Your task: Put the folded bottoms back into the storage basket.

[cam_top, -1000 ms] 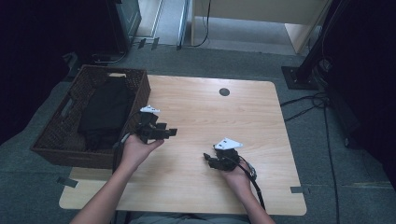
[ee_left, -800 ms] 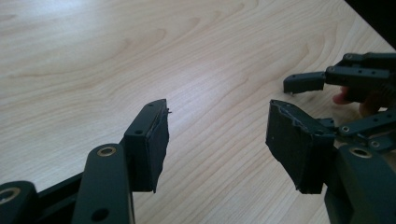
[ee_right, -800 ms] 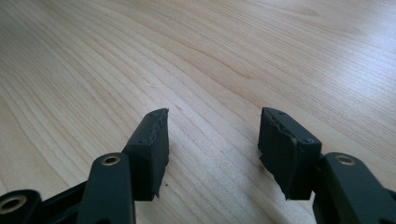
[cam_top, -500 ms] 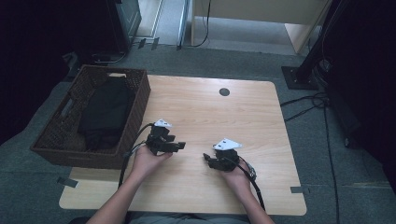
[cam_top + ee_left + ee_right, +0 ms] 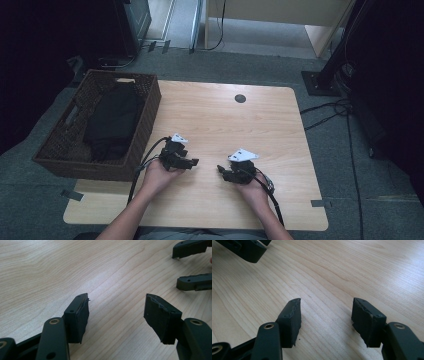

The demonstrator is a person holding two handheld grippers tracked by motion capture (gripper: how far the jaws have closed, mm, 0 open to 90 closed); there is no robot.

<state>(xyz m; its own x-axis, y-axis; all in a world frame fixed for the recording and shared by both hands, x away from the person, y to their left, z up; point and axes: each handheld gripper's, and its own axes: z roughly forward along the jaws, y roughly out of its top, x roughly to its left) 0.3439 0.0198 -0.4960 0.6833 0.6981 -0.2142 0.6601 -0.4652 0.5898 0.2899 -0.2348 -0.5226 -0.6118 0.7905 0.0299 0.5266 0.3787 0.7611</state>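
Both your left gripper (image 5: 192,162) and right gripper (image 5: 220,170) rest empty on the table (image 5: 280,130), jaws apart. The black cloth (image 5: 112,120) lies in the basket (image 5: 150,107). Next, probably reach left for it.

This looks like a lab or a recording room set up for test work. A plain wooden counter (image 5: 215,130) with a round cable hole (image 5: 240,98) stands on grey carpet (image 5: 350,200), with strips of tape (image 5: 72,195) marking where its corners go. Cables (image 5: 330,112) trail over the floor to a black stand (image 5: 325,80) at the right. A wicker basket (image 5: 150,107) holding dark cloth (image 5: 112,122) sits at the counter's left edge. The surroundings are dark, with pale furniture (image 5: 280,12) at the back.
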